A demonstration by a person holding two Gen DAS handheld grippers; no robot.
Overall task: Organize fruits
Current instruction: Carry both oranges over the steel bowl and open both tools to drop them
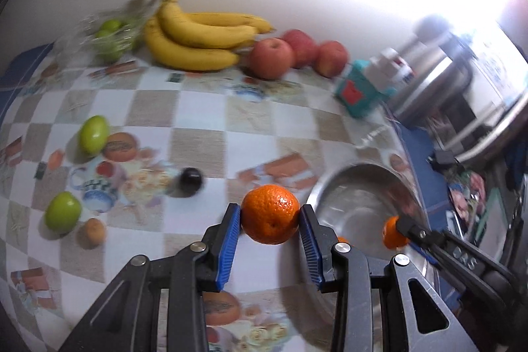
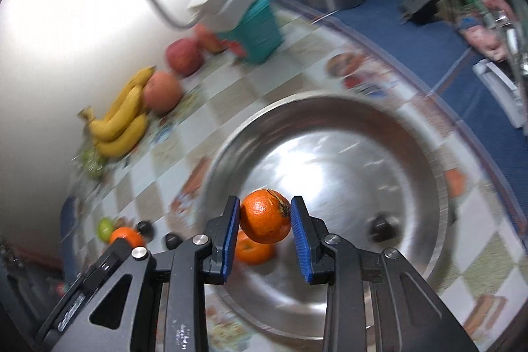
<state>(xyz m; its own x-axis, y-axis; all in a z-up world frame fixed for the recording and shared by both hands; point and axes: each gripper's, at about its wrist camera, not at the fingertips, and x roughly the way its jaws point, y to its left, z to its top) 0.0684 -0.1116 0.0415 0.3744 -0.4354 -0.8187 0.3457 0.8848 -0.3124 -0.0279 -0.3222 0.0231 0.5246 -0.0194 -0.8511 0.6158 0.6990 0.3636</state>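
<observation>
My left gripper (image 1: 270,215) is shut on an orange mandarin (image 1: 270,213), held above the tablecloth just left of the steel bowl (image 1: 359,187). My right gripper (image 2: 265,216) is shut on a second mandarin (image 2: 265,216), held over the inside of the steel bowl (image 2: 379,154). Another mandarin (image 2: 255,249) lies in the bowl under it, and a dark plum (image 2: 382,228) lies further right in the bowl. The right gripper with its mandarin (image 1: 394,231) shows in the left wrist view over the bowl.
Bananas (image 1: 201,38), three red apples (image 1: 274,56) and a bag of green fruit (image 1: 112,35) lie along the wall. Two green fruits (image 1: 94,134), a dark plum (image 1: 190,180) and a small brown fruit (image 1: 93,231) lie on the tablecloth. A teal box (image 1: 358,91) stands right.
</observation>
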